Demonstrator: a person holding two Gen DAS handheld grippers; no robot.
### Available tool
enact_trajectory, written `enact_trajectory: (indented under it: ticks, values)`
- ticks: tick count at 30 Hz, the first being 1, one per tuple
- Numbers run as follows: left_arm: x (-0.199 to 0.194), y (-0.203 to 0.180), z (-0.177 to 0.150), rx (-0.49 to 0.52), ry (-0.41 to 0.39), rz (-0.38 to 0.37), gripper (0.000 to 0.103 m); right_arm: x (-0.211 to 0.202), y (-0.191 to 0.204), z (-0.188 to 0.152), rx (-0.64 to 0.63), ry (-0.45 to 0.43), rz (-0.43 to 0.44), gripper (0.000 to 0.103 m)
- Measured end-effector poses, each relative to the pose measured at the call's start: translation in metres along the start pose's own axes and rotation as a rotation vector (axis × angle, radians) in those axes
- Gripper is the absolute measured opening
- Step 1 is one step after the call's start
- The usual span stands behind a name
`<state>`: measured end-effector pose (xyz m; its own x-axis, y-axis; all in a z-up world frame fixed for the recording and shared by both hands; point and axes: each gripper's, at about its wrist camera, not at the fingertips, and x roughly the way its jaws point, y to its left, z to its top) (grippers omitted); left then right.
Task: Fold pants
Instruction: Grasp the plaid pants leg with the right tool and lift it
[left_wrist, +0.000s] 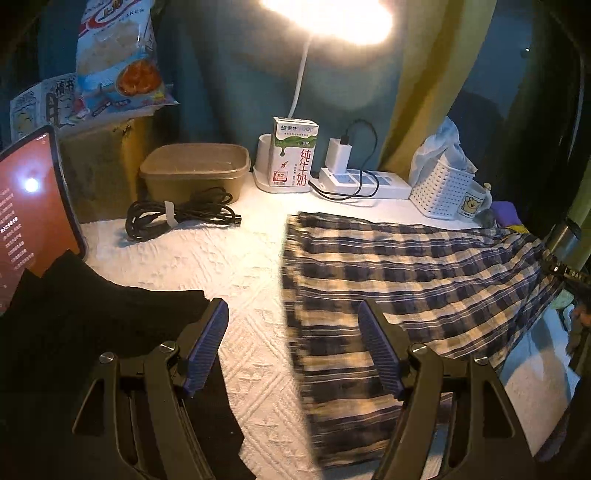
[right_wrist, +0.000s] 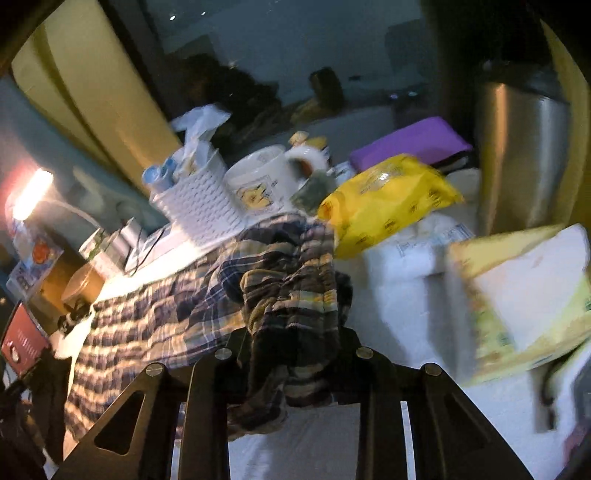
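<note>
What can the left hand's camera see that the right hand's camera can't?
Only the left wrist view clearly shows the milk carton, the white charger plugged into the power strip, the black folded cloth and the open left gripper holding nothing.

Only the right wrist view shows the yellow bag, the purple pad, the metal bin and the right gripper pinching bunched cloth.

Both show the plaid pants, white basket, mug and lamp.
</note>
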<state>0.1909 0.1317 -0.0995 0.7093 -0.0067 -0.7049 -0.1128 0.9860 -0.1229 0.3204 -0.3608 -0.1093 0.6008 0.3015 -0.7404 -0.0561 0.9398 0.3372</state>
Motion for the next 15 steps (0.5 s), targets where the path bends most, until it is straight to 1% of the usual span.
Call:
enact_trajectory:
  ticks: [3,6,9,15]
  values:
    - [-0.001,0.004,-0.003,-0.003,-0.004,-0.002,0.073,-0.016,-0.001,0.012,-0.017,-0.032,-0.04,0.028]
    - [0.002,0.009,-0.007,-0.014,0.001,-0.008,0.073,-0.029,0.008,0.022,-0.058,-0.055,-0.075,0.028]
    - [0.003,0.015,-0.01,-0.043,-0.001,-0.031,0.073,-0.038,0.03,0.028,-0.11,-0.073,-0.09,0.028]
    - [0.001,0.022,-0.013,-0.052,-0.016,-0.04,0.073,-0.045,0.091,0.036,-0.229,-0.105,-0.064,0.028]
